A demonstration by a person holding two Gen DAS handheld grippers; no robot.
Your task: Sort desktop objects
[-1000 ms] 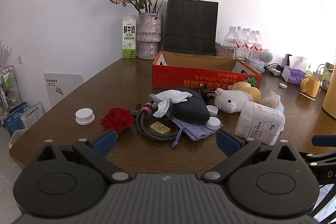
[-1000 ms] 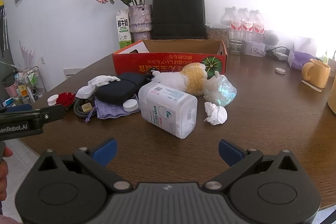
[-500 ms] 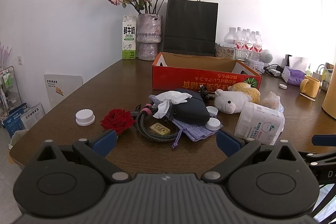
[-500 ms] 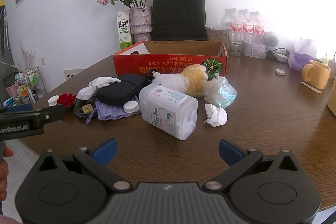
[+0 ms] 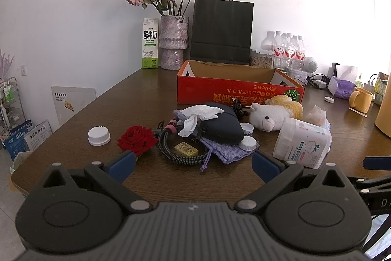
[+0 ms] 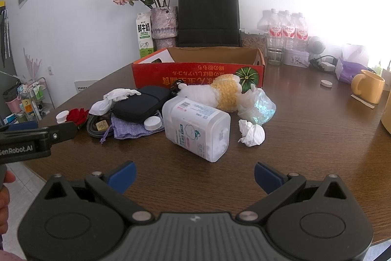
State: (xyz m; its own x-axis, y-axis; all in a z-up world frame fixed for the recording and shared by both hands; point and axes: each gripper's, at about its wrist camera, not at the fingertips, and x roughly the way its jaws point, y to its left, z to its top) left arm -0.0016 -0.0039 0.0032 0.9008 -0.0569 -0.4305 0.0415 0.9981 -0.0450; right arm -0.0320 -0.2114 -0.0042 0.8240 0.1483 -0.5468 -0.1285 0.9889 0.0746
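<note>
Both hand-held grippers spread wide and empty, short of the clutter: sorting has not begun.

The left hand-held gripper (image 5: 193,164) faces the rose (image 5: 136,140), cable (image 5: 180,155), pouch (image 5: 221,126) and caps; the right hand-held gripper (image 6: 194,174) faces the tipped tub (image 6: 196,130), with a paper wad (image 6: 251,132) just beside it. The likely next move is to close on one loose item and carry it to the open red box (image 6: 198,76) behind. The pile overlaps: tissue (image 5: 200,115) drapes the pouch, and the plush (image 5: 271,111) touches the tub, so neighbours may drag along the worktop (image 6: 305,138).
</note>
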